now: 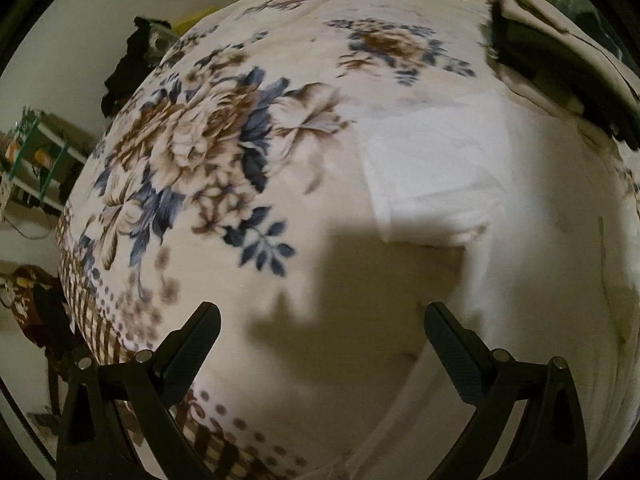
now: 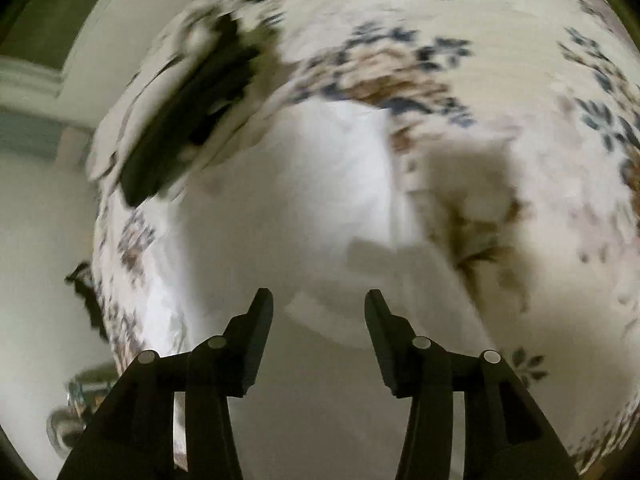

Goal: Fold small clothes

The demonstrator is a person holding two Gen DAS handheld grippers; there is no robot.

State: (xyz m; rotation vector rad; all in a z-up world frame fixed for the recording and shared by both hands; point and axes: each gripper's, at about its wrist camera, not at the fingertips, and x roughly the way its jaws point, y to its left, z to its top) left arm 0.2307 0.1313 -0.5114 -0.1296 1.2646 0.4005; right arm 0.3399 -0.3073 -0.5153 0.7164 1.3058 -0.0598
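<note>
A white garment [image 1: 440,168] lies flat on a floral blanket [image 1: 200,140], right of centre in the left wrist view. My left gripper [image 1: 322,312] is open and empty, hovering above the blanket short of the garment's near edge. In the blurred right wrist view the same white garment [image 2: 320,184] fills the middle. My right gripper [image 2: 319,298] is open and empty, just above the garment's near part. A stack of folded dark and beige clothes [image 1: 560,48] lies at the far right of the blanket; it also shows in the right wrist view [image 2: 180,120].
The blanket covers a bed whose left edge [image 1: 76,264] drops to the floor. A shelf with clutter [image 1: 36,152] and dark clothes [image 1: 128,60] stand beyond the bed. A pale wall [image 2: 40,80] lies left of the bed in the right wrist view.
</note>
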